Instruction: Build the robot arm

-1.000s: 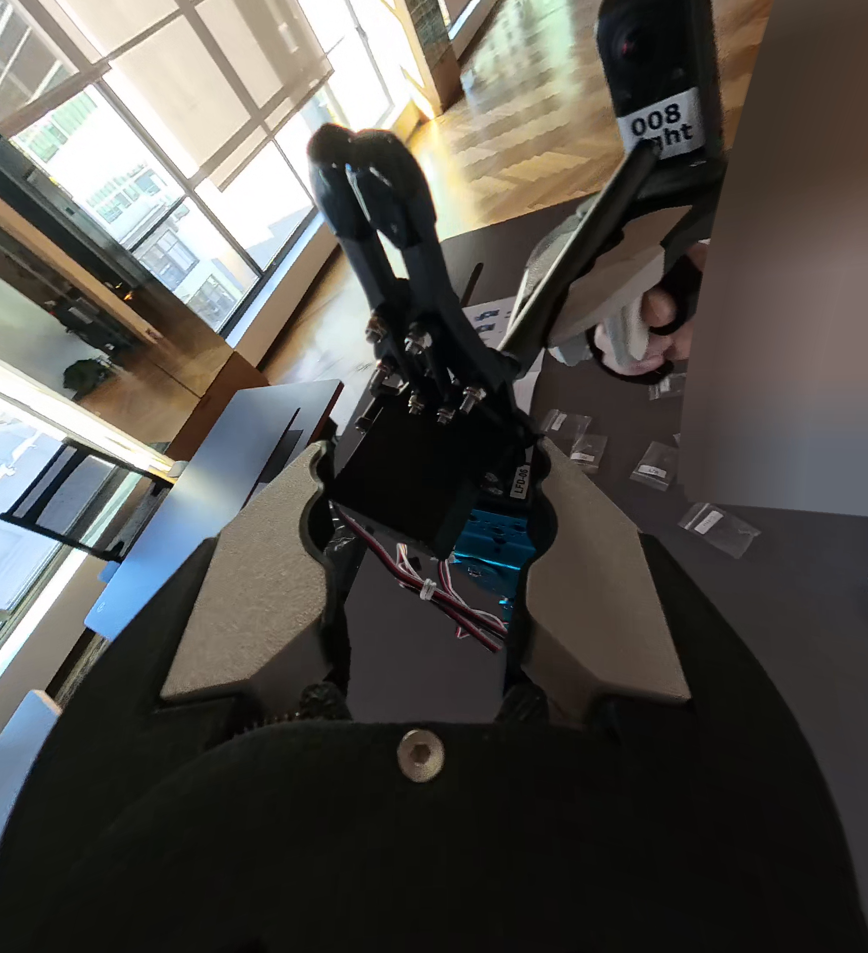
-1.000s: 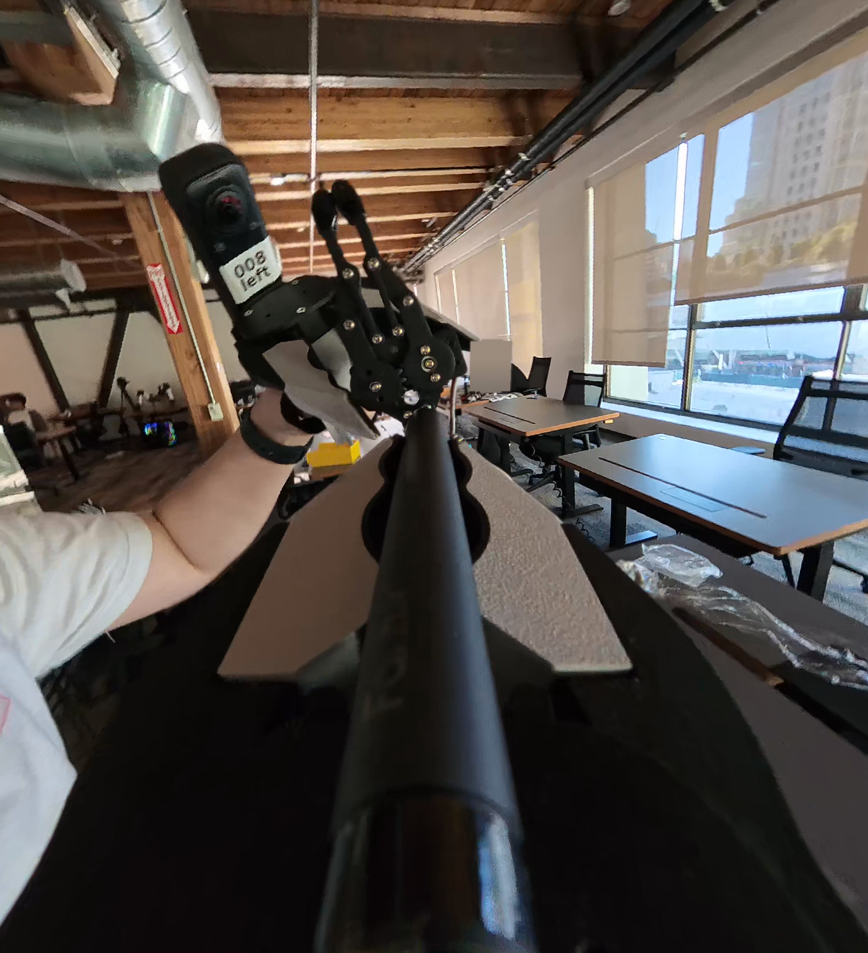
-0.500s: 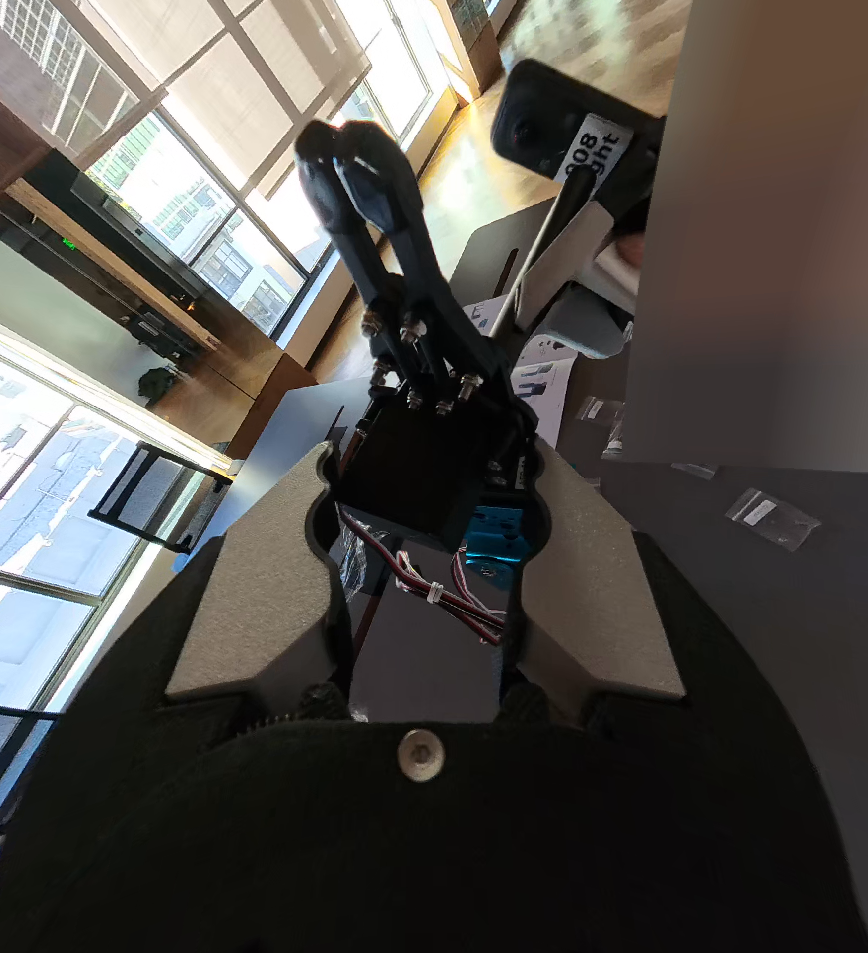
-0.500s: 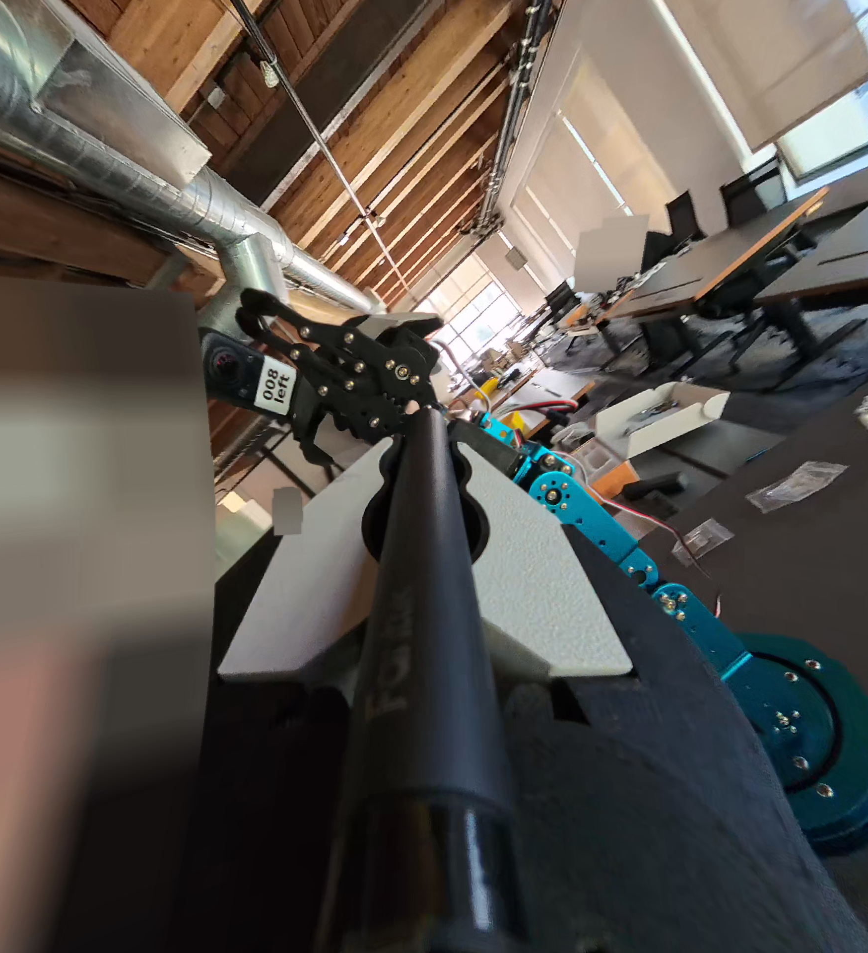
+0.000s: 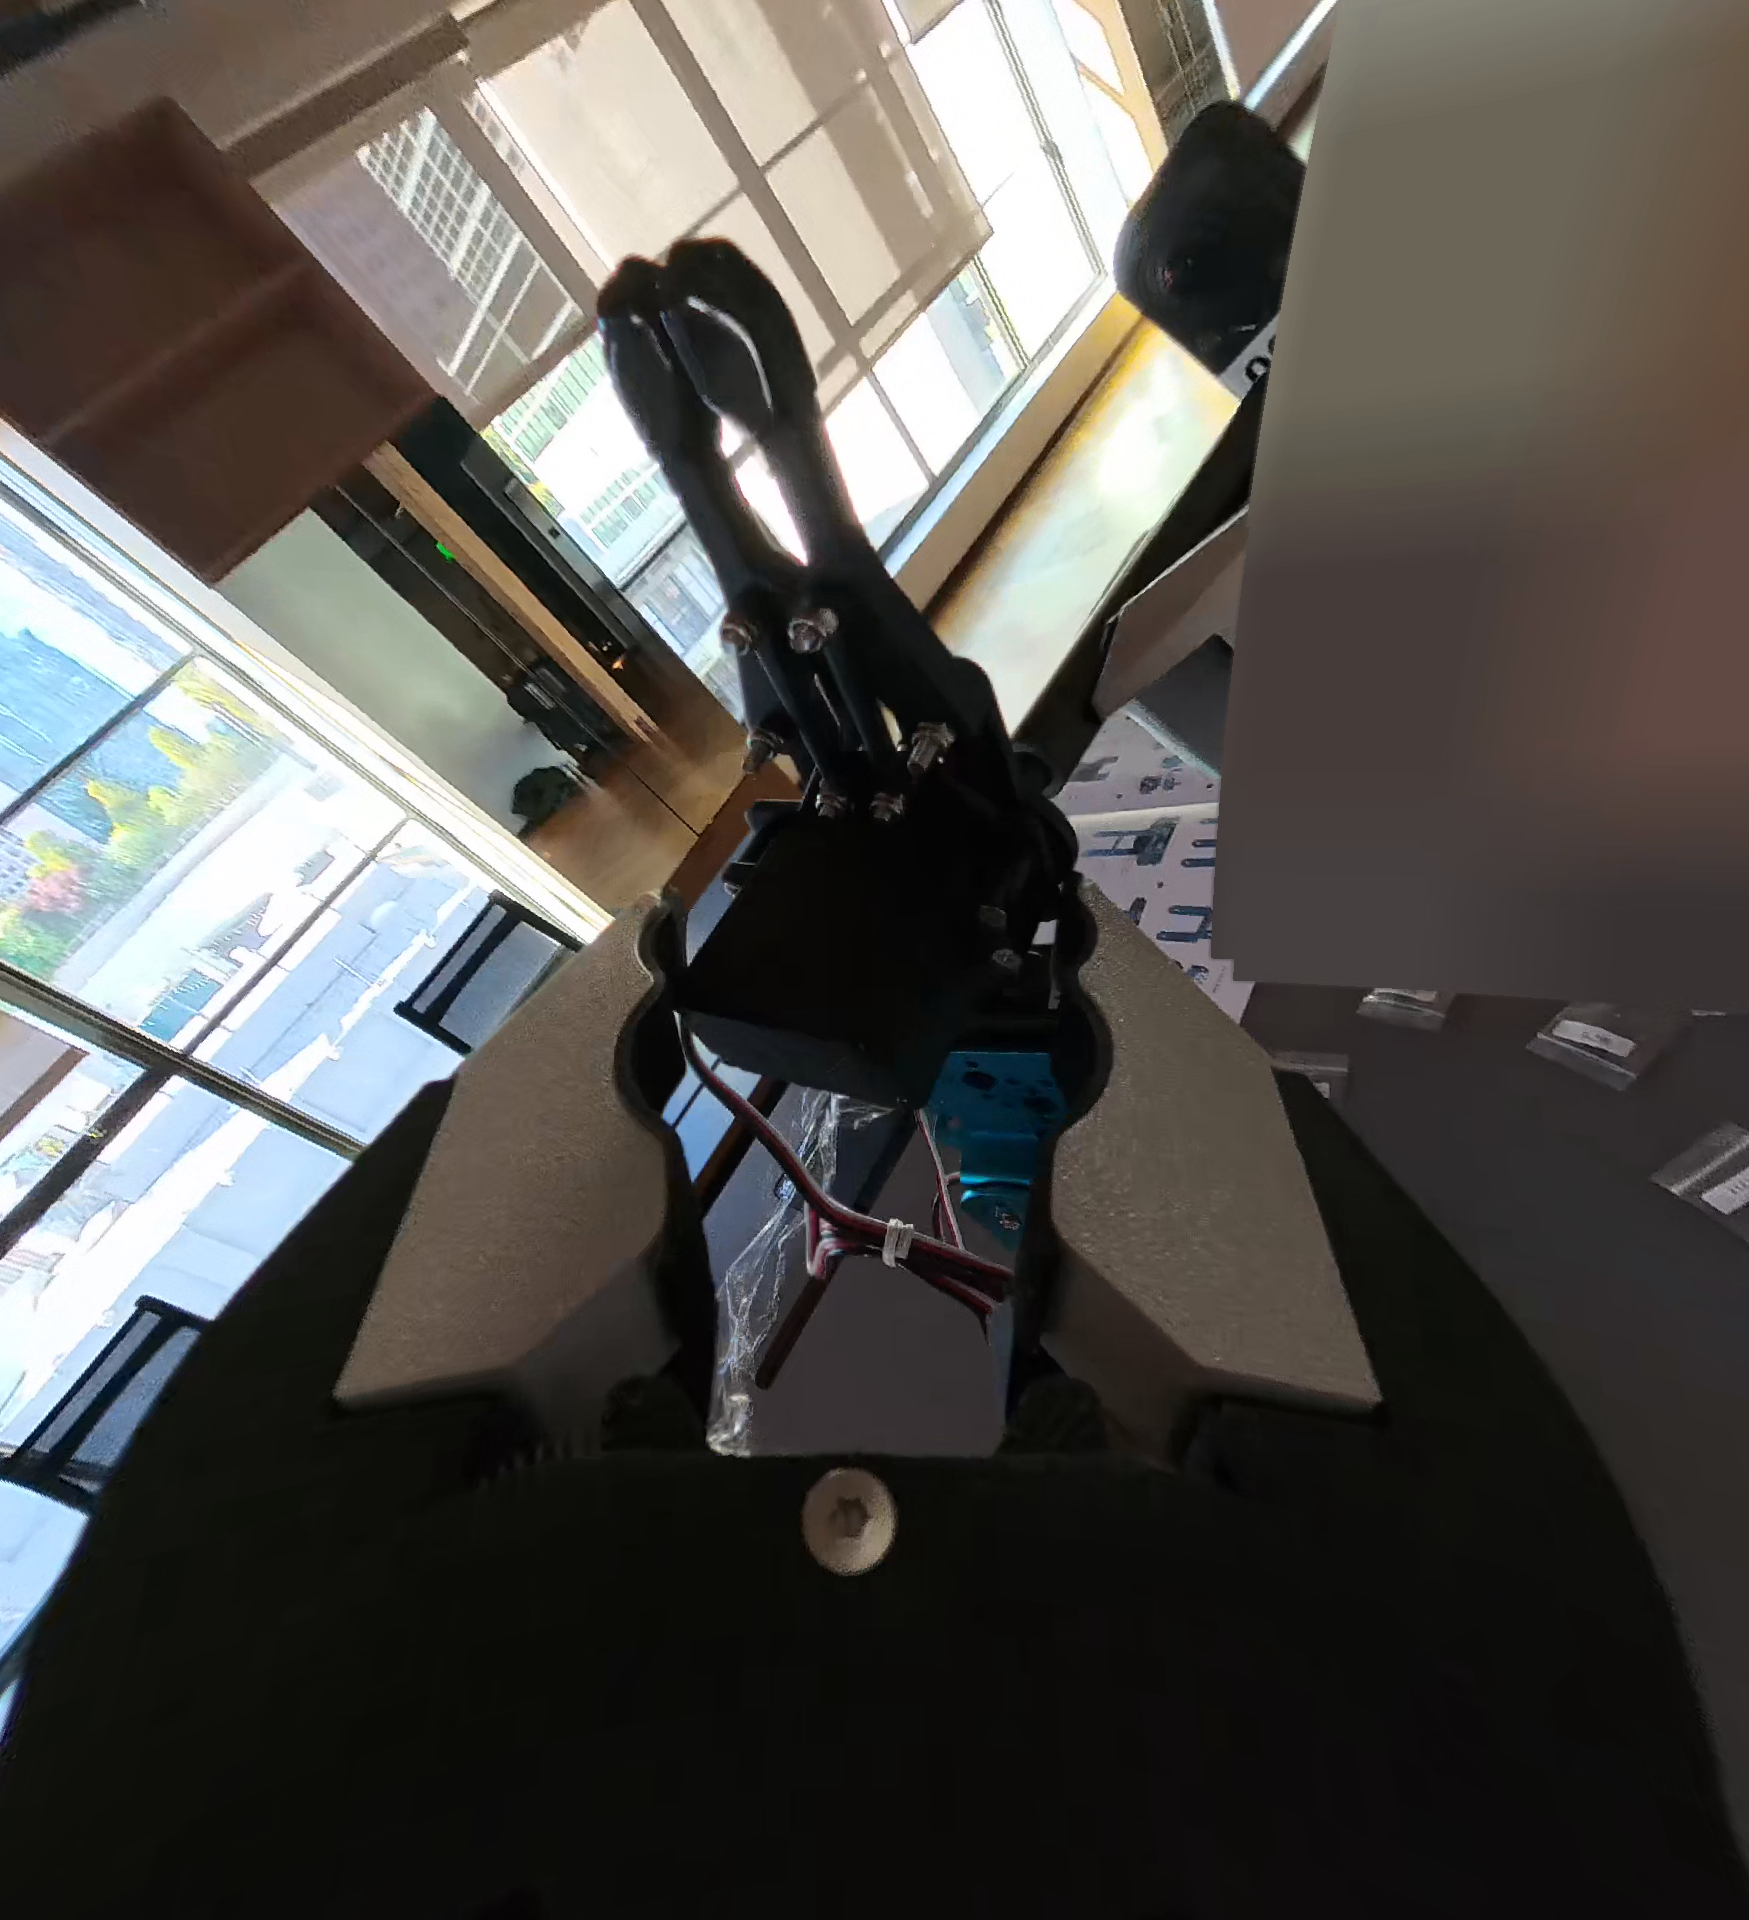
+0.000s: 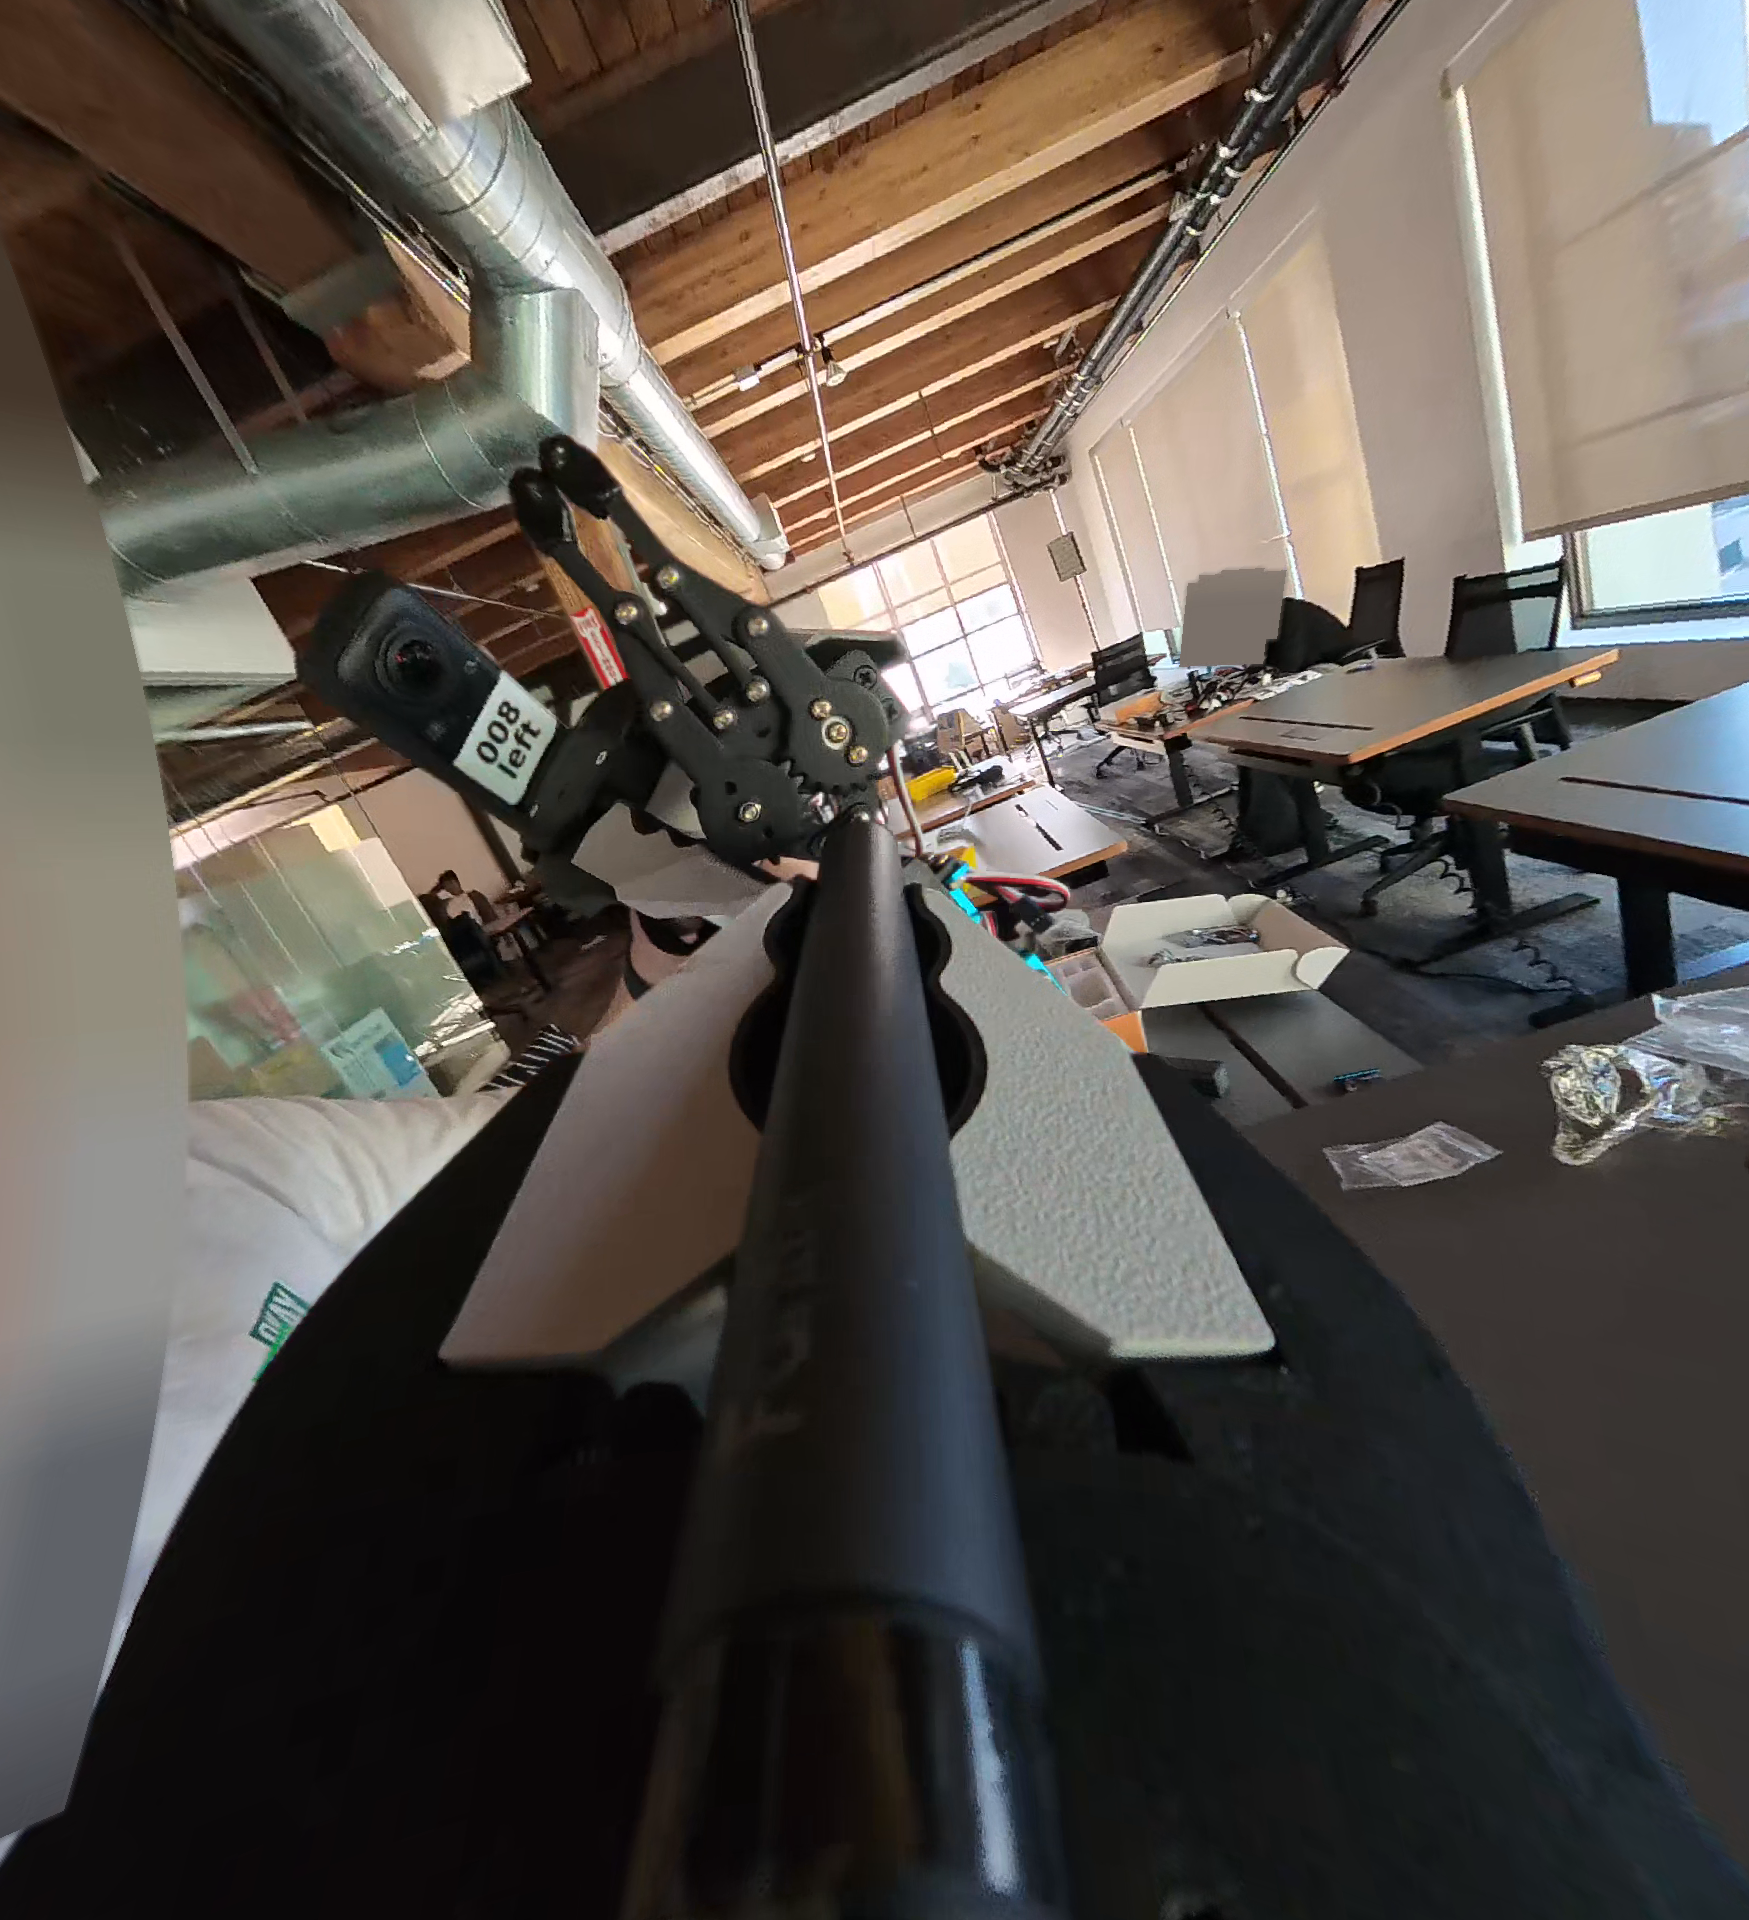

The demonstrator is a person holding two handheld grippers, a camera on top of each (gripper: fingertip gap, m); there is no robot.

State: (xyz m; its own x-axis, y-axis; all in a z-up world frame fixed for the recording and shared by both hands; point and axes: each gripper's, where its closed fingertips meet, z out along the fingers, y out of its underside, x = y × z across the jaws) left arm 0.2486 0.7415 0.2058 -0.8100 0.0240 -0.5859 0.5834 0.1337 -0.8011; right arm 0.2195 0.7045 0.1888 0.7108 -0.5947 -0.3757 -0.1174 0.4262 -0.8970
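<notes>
My left gripper [image 5: 870,935] is shut on the black servo body of a small robot claw [image 5: 849,914]. The claw's two black fingers [image 5: 704,343] point up and away with their tips together. A blue bracket [image 5: 995,1112] and red-brown wires [image 5: 849,1236] hang below it. My right gripper [image 6: 849,935] is shut on a black screwdriver [image 6: 849,1195] that runs forward between its pads. The screwdriver's tip meets the claw [image 6: 745,727] near its gears. The left gripper's camera [image 6: 413,665] shows behind the claw. The right gripper's camera [image 5: 1202,270] shows at upper right.
A dark table [image 6: 1576,1351] carries small clear plastic bags [image 5: 1743,1184], crumpled plastic wrap [image 6: 1618,1081] and a printed sheet [image 5: 1150,862]. An open white box [image 6: 1223,956] sits beyond. Desks [image 6: 1410,707] and chairs stand at right. A person's white shirt [image 6: 330,1143] is at left. Some 6 centimeters of space lies between my two pairs of fingers.
Both grippers have tilted and swung together, so the backgrounds shifted. The claw stays in the left gripper and the screwdriver in the right, its tip still at the claw.
</notes>
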